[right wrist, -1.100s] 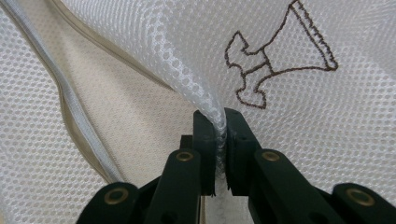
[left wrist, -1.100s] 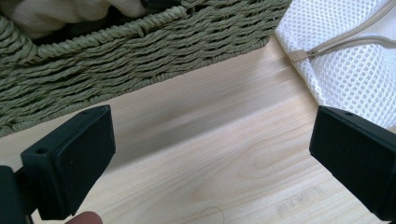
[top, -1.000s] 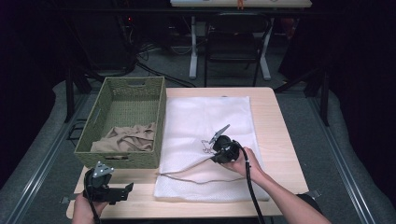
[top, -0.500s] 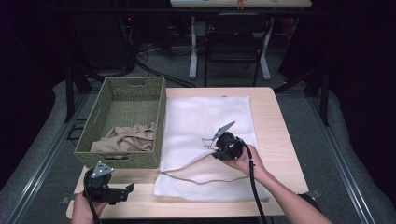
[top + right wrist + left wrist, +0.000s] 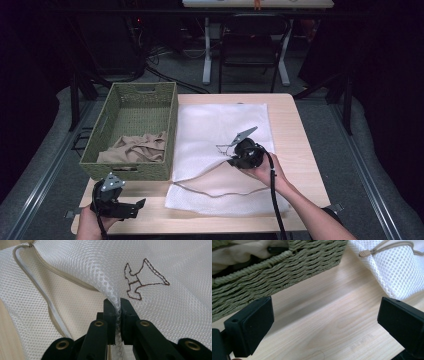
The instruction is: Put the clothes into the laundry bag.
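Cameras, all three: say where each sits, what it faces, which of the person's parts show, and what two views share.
High view: above the person's side, looking forward and down on the table; both forearms, left gripper and right gripper show.
Left gripper view: on the left gripper, looking past open jaws at bare table and the wicker basket.
Right gripper view: on the right gripper, jaws pinching the white mesh bag.
Shared: both gripper views show the mesh bag.

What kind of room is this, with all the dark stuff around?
Probably a recording studio or lab, not a home. Black curtains surround a lone wooden table, cables trail over the floor, and a person works a mesh laundry bag using handheld grippers.
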The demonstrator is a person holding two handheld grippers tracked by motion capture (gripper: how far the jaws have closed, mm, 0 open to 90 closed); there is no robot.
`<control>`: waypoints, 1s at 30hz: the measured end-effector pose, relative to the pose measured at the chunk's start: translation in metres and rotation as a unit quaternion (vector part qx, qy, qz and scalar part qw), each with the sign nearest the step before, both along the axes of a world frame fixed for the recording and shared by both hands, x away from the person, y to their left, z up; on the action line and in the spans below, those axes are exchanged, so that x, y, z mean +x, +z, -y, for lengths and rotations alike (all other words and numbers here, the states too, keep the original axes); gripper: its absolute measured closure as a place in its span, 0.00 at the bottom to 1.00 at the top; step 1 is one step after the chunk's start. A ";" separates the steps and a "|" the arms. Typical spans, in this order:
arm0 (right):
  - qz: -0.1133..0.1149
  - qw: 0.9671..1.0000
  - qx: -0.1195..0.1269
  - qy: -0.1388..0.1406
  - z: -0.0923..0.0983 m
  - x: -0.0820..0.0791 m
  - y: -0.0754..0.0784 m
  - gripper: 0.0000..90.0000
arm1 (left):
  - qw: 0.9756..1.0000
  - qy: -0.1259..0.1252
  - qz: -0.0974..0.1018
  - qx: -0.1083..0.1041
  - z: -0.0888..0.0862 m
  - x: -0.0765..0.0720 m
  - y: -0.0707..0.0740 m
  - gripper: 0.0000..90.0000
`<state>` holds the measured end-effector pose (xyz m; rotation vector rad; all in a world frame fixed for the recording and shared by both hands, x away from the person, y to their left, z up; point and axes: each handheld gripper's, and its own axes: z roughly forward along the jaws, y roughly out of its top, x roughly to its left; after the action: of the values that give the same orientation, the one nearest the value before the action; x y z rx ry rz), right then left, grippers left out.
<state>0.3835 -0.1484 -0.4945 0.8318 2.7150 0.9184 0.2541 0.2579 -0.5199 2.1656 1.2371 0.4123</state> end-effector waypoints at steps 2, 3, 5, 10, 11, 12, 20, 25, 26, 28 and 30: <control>0.003 1.000 0.003 0.001 0.001 0.000 0.001 0.94 | 1.000 -0.005 -0.001 0.002 0.001 0.000 0.000 0.02; 0.003 1.000 0.005 -0.001 0.001 0.000 0.003 0.94 | 1.000 -0.007 0.001 0.005 0.001 -0.001 0.000 0.02; 0.007 1.000 0.009 -0.001 0.001 -0.001 0.005 0.94 | 1.000 -0.013 0.004 0.005 0.002 -0.001 0.001 0.03; 0.011 1.000 0.022 -0.004 0.004 -0.001 0.008 0.94 | 0.999 -0.031 0.006 0.008 0.002 -0.002 0.003 0.03; 0.010 1.000 0.021 -0.003 0.004 -0.001 0.007 0.94 | 0.999 -0.043 0.004 0.007 0.001 -0.002 0.003 0.02; 0.008 1.000 0.020 -0.004 0.003 -0.001 0.007 0.94 | 0.999 -0.054 0.003 0.005 0.001 -0.001 0.004 0.00; 0.007 1.000 0.010 0.002 0.002 -0.002 0.001 0.94 | 0.996 -0.081 0.016 -0.018 -0.006 0.000 0.022 0.00; 0.007 1.000 0.012 0.002 0.003 -0.001 0.001 0.94 | 0.997 -0.080 0.016 -0.018 -0.007 0.006 0.037 0.00; 0.008 1.000 0.012 0.001 0.004 -0.002 0.001 0.94 | 0.996 -0.085 0.016 -0.016 -0.007 0.008 0.040 0.00; 0.009 1.000 0.012 0.002 0.004 -0.002 0.001 0.94 | 0.996 -0.087 0.017 -0.014 -0.006 0.012 0.047 0.00; 0.008 1.000 0.012 0.002 0.004 -0.002 0.001 0.94 | 0.995 -0.096 0.014 -0.005 -0.006 0.017 0.056 0.00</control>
<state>0.3819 -0.1528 -0.4932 0.8193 2.6975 0.9561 0.2711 0.2639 -0.4641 2.2377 1.0012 0.3544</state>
